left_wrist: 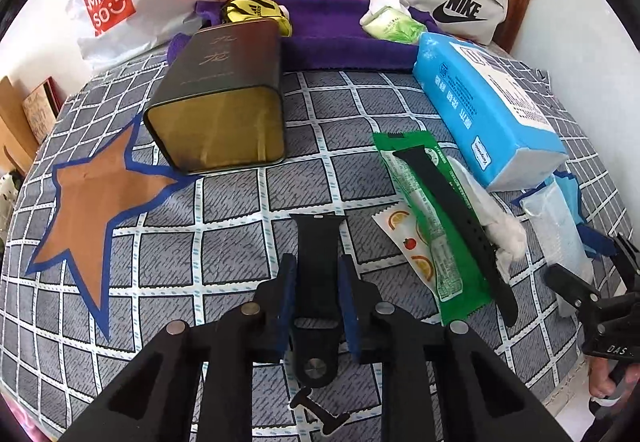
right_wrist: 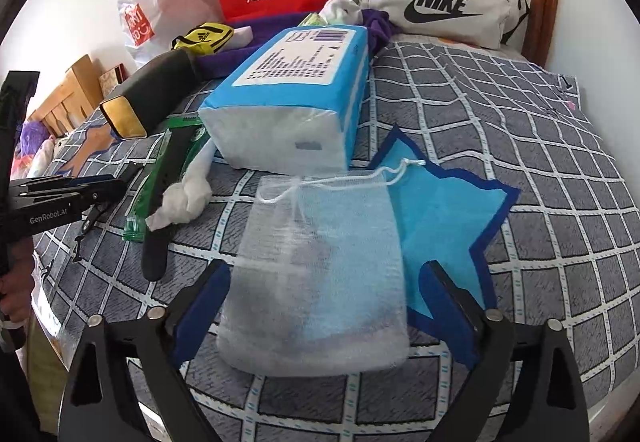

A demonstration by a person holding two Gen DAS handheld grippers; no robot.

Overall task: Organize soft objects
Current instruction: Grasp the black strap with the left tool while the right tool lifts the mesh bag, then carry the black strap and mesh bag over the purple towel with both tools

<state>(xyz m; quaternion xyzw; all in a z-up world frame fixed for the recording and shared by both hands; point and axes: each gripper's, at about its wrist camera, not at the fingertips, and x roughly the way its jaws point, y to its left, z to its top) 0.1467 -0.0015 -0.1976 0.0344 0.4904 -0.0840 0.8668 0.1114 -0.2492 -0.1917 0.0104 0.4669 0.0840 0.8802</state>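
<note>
The left claw [left_wrist: 318, 288] is clamped on a short black watch strap [left_wrist: 317, 242] lying on the checked bed cover [left_wrist: 240, 226]. The right claw [right_wrist: 326, 302] stands wide apart around a white mesh pouch [right_wrist: 320, 262], pads clear of it.

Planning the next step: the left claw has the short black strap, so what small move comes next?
Probably lift: the left claw is shut on the short black strap, which lies flat on the checked bedcover. Raise it clear first.
</note>
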